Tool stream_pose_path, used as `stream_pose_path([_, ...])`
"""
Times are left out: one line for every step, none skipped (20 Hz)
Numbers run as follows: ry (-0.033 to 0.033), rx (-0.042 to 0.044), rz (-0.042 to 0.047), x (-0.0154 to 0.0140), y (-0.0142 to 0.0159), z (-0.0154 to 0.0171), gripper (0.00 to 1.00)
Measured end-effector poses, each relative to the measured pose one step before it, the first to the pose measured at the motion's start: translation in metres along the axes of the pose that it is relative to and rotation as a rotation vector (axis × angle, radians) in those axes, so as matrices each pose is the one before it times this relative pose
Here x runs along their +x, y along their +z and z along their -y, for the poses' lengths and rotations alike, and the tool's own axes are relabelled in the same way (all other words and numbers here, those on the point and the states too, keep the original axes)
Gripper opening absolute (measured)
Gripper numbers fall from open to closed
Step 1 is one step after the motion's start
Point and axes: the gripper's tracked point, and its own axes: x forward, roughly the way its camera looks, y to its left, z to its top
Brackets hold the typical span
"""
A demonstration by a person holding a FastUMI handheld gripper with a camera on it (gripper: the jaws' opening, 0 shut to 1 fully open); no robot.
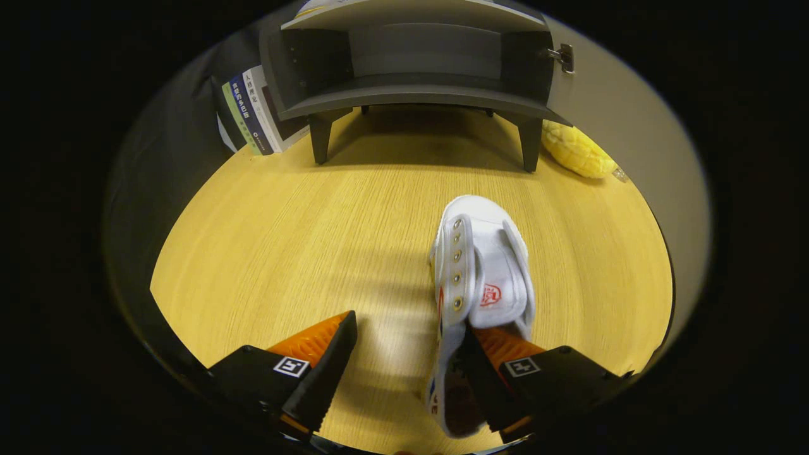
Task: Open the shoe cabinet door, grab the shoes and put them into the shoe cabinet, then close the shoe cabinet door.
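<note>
A wood-grain bench (284, 253) fills the centre. At top, the dark boxy shoe cabinet (417, 69) stands open on tapered legs. A white canvas shoe (486, 272) lies lower right. The fingers (411, 354) gape wide, the right one tucked inside the shoe's opening, gripping nothing.

A red emblem (491, 294) marks the tongue of the white shoe (483, 265) at lower centre, its characters too small to read. Spines of the books (249, 112) at upper left carry lettering, likewise illegible.
</note>
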Motion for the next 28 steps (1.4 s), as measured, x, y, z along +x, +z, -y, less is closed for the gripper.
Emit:
stream_pose_path([-0.01686, -0.01225, 0.00745, 0.00406, 0.00366, 0.00272, 0.95])
stream_pose_path([-0.01017, -0.01448, 0.00131, 0.00126, 0.00179, 0.00124, 0.82])
stream_pose_path([-0.01707, -0.01483, 0.00284, 0.00194, 0.00268, 0.00469, 0.68])
stream_pose_path([-0.02504, -0.01477, 0.00187, 0.00412, 0.00002, 0.00767, 0.55])
stream_pose_path([-0.02517, 0.00243, 0.00087, 0.00019, 0.00173, 0.00854, 0.42])
stream_pose_path([0.00124, 0.01870, 0.00311, 0.00030, 0.00197, -0.00041, 0.28])
stream_pose_path([-0.00202, 0.00709, -0.00534, 0.00093, -0.00094, 0.00306, 0.15])
stream_pose_path([0.00859, 0.00139, -0.00084, -0.00066, -0.00010, -0.00145, 0.12])
stream_pose_path([0.00834, -0.00442, 0.00228, -0.00218, 0.00067, 0.00086, 0.09])
stream_pose_path([0.00656, -0.00429, 0.00224, 0.00332, -0.00036, -0.00149, 0.07])
stream_pose_path([0.00669, -0.00790, 0.00075, 0.00163, -0.00092, 0.00125, 0.02])
stream_pose_path([0.00504, -0.00696, 0.00534, -0.00415, 0.00140, 0.00029, 0.02])
stream_pose_path([0.00309, -0.00717, 0.00719, -0.00176, 0.00141, 0.00118, 0.02])
stream_pose_path([0.00032, -0.00097, 0.01427, -0.00320, 0.00189, 0.00086, 0.02])
stream_pose_path([0.00355, 0.00421, 0.01286, -0.00409, 0.00301, 0.00176, 0.02])
stream_pose_path([0.00012, 0.00474, 0.01662, -0.00676, 0.00188, -0.00073, 0.02])
stream_pose_path([-0.00686, -0.00321, 0.02268, -0.00520, 0.00557, 0.00188, 0.02])
stream_pose_path([-0.00172, -0.00931, 0.01741, -0.00475, 0.00580, 0.00024, 0.02])
stream_pose_path([0.00235, -0.00678, 0.01847, -0.00686, 0.00742, 0.00064, 0.02])
stream_pose_path([0.00352, -0.00146, 0.02379, -0.00731, 0.00932, -0.00049, 0.02])
stream_pose_path([0.00026, 0.00050, 0.02898, -0.00950, 0.01163, 0.00111, 0.02])
stream_pose_path([0.00071, -0.00111, 0.02968, -0.00930, 0.01360, 0.00008, 0.02])
stream_pose_path([0.00187, -0.00559, 0.02965, -0.00985, 0.01408, 0.00078, 0.02])
stream_pose_path([0.00262, -0.00815, 0.03382, -0.00890, 0.01541, -0.00101, 0.02])
stream_pose_path([0.00214, -0.01188, 0.03258, -0.00918, 0.01624, 0.00106, 0.02])
stream_pose_path([0.00012, -0.01195, 0.03329, -0.00765, 0.01816, -0.00067, 0.02])
stream_pose_path([0.00022, -0.00768, 0.03250, -0.00764, 0.01731, 0.00101, 0.02])
stream_pose_path([0.00022, -0.00298, 0.03294, -0.00830, 0.01874, -0.00084, 0.02])
